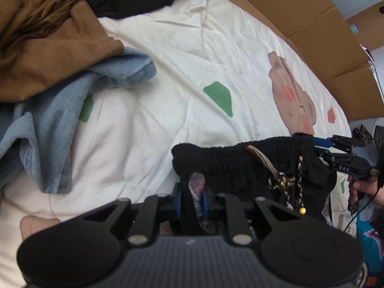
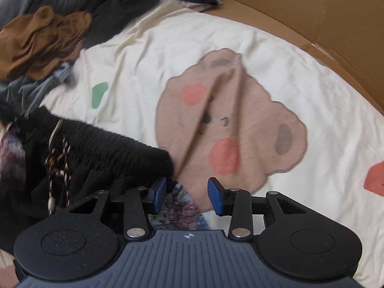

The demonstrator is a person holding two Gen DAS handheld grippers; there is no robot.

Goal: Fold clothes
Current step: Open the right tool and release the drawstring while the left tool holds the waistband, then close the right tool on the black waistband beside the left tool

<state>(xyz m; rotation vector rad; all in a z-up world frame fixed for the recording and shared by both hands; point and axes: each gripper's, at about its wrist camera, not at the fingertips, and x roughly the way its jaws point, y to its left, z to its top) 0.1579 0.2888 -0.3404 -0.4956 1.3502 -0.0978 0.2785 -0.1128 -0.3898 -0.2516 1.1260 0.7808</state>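
Black jaws, blue pads (image 2: pixel 217 195)

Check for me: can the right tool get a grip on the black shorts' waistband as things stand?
Probably yes. The right tool is open, and the end of the black shorts waistband lies just beside its left pad, nothing between them. The left tool holds the other end, so the band is stretched within reach.

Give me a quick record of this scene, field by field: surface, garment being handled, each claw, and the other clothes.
surface: cream bedsheet with bear print
garment: black shorts, elastic waistband, braided drawstring
left claw: shut on the shorts' patterned lining
right claw: open, beside the waistband's end
pile: brown garment, blue denim
backdrop: cardboard
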